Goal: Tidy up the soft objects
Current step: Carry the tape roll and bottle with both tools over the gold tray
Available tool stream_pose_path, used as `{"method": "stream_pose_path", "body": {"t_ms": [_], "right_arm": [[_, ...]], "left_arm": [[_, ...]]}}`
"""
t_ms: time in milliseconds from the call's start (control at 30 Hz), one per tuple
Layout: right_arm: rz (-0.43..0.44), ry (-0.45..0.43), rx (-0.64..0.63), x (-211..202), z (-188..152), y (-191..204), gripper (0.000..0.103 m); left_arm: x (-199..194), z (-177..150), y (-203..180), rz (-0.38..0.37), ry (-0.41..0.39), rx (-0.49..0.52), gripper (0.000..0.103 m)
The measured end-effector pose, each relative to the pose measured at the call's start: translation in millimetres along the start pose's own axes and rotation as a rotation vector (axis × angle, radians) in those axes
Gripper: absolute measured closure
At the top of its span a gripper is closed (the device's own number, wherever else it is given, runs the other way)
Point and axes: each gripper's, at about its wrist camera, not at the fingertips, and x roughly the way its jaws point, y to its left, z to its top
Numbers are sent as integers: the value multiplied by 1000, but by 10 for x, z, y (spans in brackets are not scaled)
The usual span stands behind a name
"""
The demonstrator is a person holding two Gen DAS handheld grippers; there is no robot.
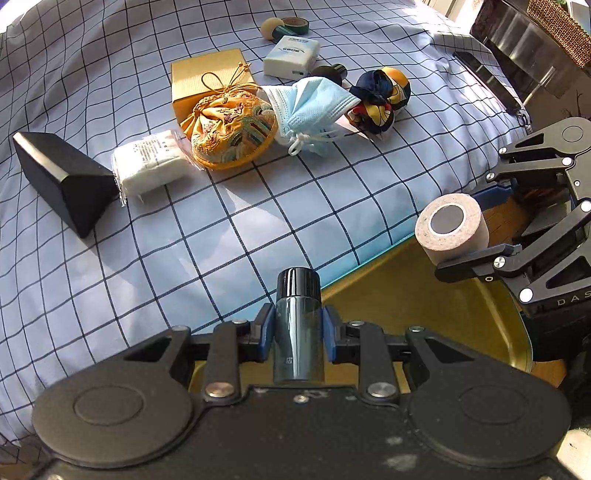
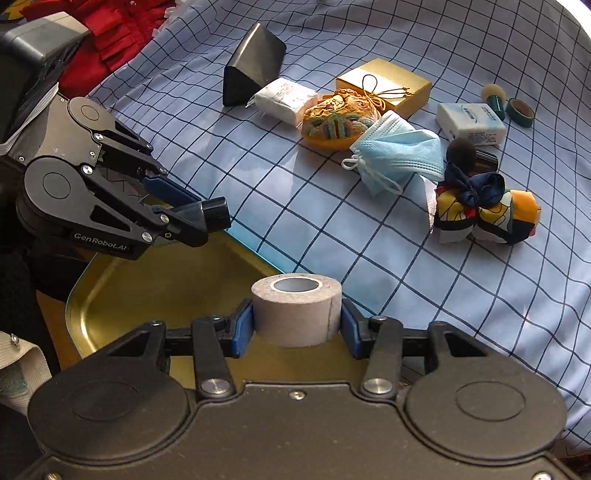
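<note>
My left gripper (image 1: 298,326) is shut on a dark bottle with a black cap (image 1: 298,314), held over the edge of a gold tray (image 1: 424,295); it also shows in the right wrist view (image 2: 207,218). My right gripper (image 2: 297,326) is shut on a grey tape roll (image 2: 296,310), above the tray (image 2: 147,288); the roll shows in the left wrist view (image 1: 452,227). On the blue checked cloth (image 1: 221,240) lie a yellow embroidered pouch (image 1: 231,127), a blue face mask (image 1: 314,107), a patterned scarf bundle (image 1: 380,99) and a white cotton pack (image 1: 151,162).
A black triangular box (image 1: 62,177), a gold box (image 1: 207,74), a white tissue pack (image 1: 291,55), a green tape roll (image 1: 295,25) and a sponge puff (image 1: 271,27) lie on the cloth. A phone (image 1: 487,81) lies far right. Red fabric (image 2: 122,29) sits beyond the cloth.
</note>
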Motion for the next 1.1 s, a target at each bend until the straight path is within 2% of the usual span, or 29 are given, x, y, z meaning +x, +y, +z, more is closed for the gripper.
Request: {"method": "stream_pose_path", "body": {"t_ms": [167,300,467,700,767,833,1100], "right_arm": [[14,14,-69,-31,-53,105,55],[32,28,-116,-27,-75,196,55],[65,31,-161,-47,-83,312,54],[60,24,-166,-65,-65,375,54],[60,20,-167,-76,-62,389,54],[56,18,-171,-79,-55,399,54],[46,44,-183,-38,-50,404,54]], "left_arm": [[22,-155,2,10,23,-8,79],[71,-290,-3,-12,56,-16,79],[52,-294,20,5,52,-26,79],[-25,-275,-15,36,25,-21,79],[-27,-288,-53,59,19,-1,74],[-23,-303,-89,78,11,16,56],[-18,-327,-107,109,20,33,41]]}}
